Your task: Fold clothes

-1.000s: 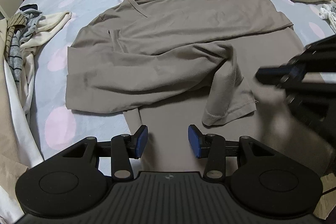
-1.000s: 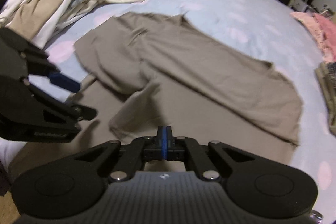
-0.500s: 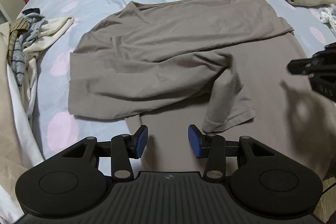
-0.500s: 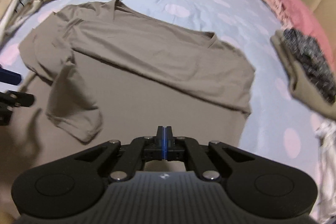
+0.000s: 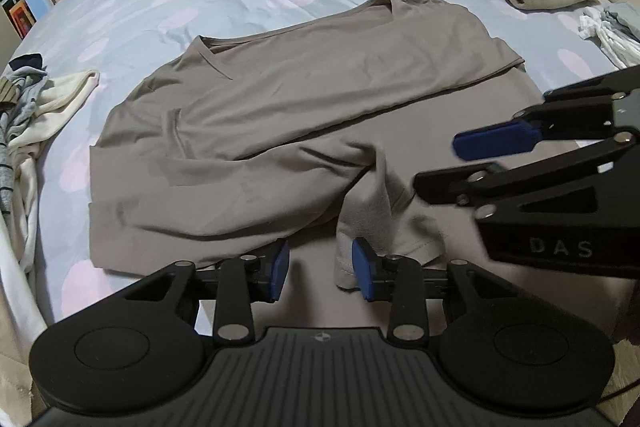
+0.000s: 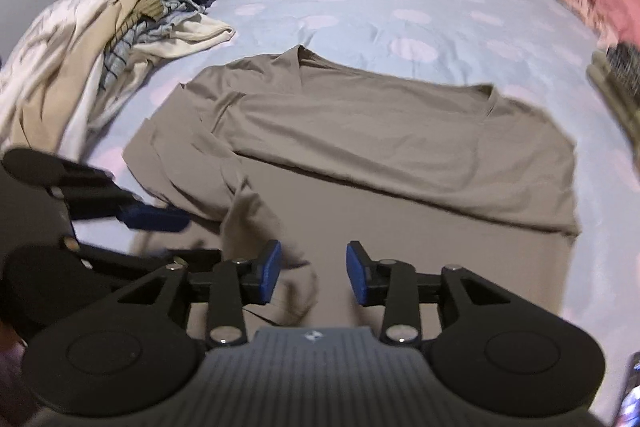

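Right gripper (image 6: 313, 273) jaws just opened, taupe shirt (image 6: 400, 143) flat

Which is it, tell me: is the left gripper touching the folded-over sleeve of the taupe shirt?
Cannot tell. In the left wrist view the left gripper stands open, and the sleeve cuff overlaps its right pad; neither view shows plainly whether fabric meets the pad or lies beneath it.
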The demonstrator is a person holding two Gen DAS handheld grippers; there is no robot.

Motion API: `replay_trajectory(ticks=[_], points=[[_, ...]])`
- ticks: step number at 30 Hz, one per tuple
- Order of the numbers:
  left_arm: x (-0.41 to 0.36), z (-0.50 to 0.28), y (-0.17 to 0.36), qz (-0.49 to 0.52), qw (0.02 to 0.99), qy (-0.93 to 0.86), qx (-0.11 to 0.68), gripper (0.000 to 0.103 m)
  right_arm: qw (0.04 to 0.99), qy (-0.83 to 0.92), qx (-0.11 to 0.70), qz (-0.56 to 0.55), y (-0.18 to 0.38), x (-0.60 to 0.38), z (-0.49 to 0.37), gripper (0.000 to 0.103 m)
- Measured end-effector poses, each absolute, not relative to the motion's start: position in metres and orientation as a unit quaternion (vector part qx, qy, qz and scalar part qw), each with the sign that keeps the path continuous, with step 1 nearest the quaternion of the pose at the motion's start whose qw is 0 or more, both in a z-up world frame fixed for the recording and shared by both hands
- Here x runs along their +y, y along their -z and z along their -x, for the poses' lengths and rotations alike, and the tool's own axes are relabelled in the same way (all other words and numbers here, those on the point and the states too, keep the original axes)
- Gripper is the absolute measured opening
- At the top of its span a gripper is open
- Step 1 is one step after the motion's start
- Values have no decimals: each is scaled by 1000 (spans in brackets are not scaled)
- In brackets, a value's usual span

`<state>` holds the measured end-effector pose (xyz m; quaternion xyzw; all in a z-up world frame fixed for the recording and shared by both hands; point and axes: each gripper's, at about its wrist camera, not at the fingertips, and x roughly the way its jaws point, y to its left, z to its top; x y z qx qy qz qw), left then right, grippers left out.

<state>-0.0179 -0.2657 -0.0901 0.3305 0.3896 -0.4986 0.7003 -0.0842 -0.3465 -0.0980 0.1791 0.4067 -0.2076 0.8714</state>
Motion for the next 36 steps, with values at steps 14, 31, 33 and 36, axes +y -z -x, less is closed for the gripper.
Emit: replay_trajectory(ticks=[14,31,33,36], points=[[-262,21,95,-354,692,507,373,30,871,152,401,-241,118,-342,63,10],[-261,21,85,-366,703,500,348,30,854,334,365,-162,67,-364,114,2],[-262,21,85,-367,704,498,348,30,837,367,369,-169,70,-377,119,2],[-262,20,86,-366,706,495,350,30,812,410,378,-172,80,-393,125,2]])
